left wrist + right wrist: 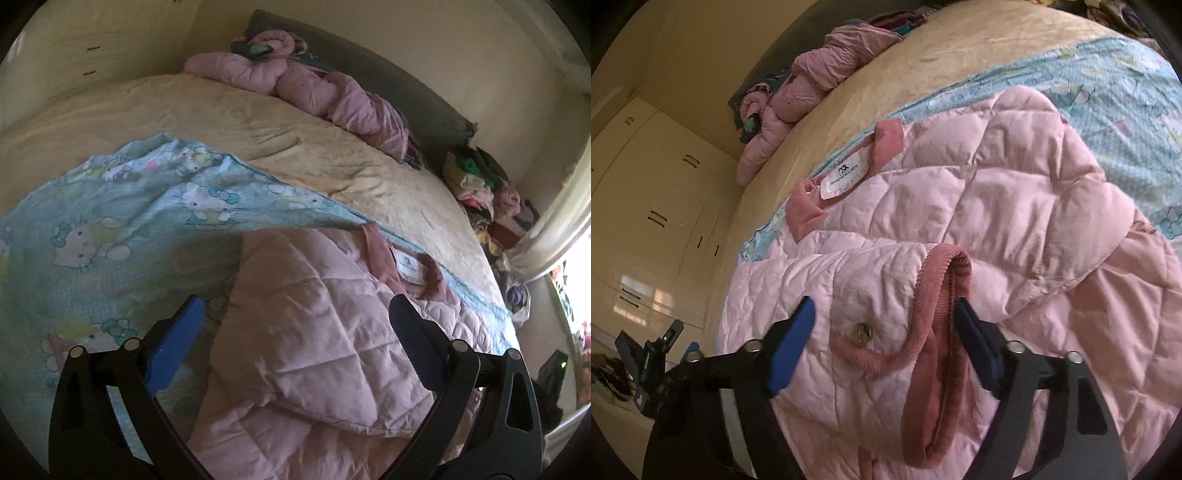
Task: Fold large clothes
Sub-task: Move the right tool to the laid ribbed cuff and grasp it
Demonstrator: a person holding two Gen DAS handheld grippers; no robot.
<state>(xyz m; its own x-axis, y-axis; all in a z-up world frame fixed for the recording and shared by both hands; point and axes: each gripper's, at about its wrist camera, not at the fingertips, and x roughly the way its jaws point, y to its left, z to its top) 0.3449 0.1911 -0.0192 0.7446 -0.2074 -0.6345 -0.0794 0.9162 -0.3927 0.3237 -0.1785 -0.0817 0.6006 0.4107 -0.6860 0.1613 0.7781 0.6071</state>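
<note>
I am in the middle of folding the pink jacket [979, 206]; it lies on the blue sheet [110, 229] on the bed [221, 110], filling the centre and lower part of both views. My right gripper [884, 325] is released, its jaws apart on each side of the sleeve cuff [942, 280], which lies over the body. My left gripper [295, 314] is also released, above a folded-over panel. I think the sleeve is just laid in. Next move: take the hem side and bring it toward the collar [890, 136]. In the right view, the collar points to the upper left; the long axis runs from there to the lower right.
</note>
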